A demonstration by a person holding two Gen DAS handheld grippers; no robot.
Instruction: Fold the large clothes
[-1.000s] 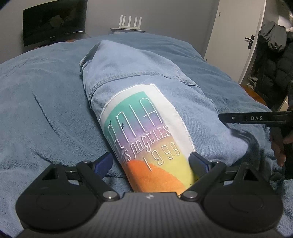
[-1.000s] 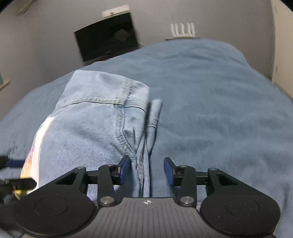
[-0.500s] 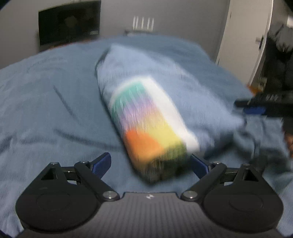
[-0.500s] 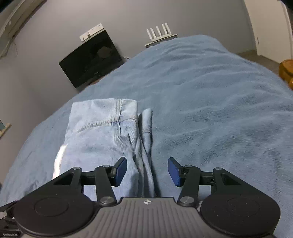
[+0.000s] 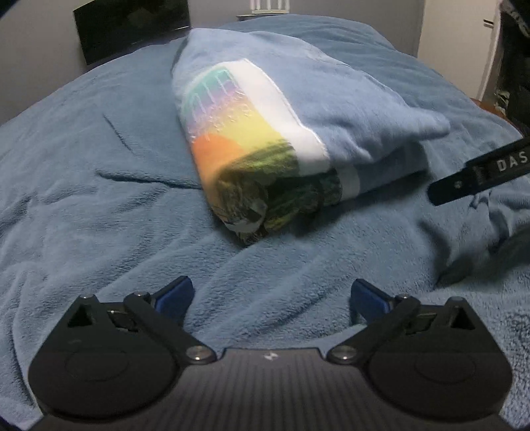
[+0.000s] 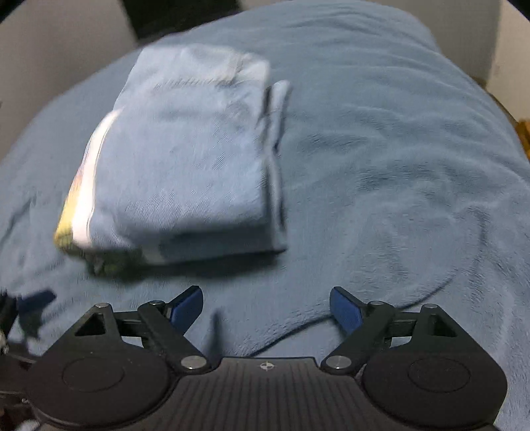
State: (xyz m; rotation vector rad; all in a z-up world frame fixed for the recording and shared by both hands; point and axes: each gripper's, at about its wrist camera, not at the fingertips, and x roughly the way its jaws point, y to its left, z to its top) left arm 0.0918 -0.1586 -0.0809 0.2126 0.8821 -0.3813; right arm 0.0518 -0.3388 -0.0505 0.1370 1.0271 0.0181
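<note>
Left wrist view: left gripper [image 5: 270, 295] spread wide, jaws just opened further, nothing between. Folded denim garment [image 5: 298, 132] blurred, patch lettering unreadable. Right gripper [image 6: 266, 306] likewise just opened, empty; probably its finger cut off at frame edge.

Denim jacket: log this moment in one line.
denim jacket: folded, lying on blanket | left gripper: open, empty, just opened wider | right gripper: open, empty, just opened

A blue blanket [image 5: 99, 205] covers the bed, creased in shallow folds. Beyond it a dark screen [image 5: 132, 30] leans at the grey wall [image 5: 33, 49], a white router [image 5: 270, 6] beside it. A dark coat [image 5: 516, 59] hangs by a white door [image 5: 463, 39].
</note>
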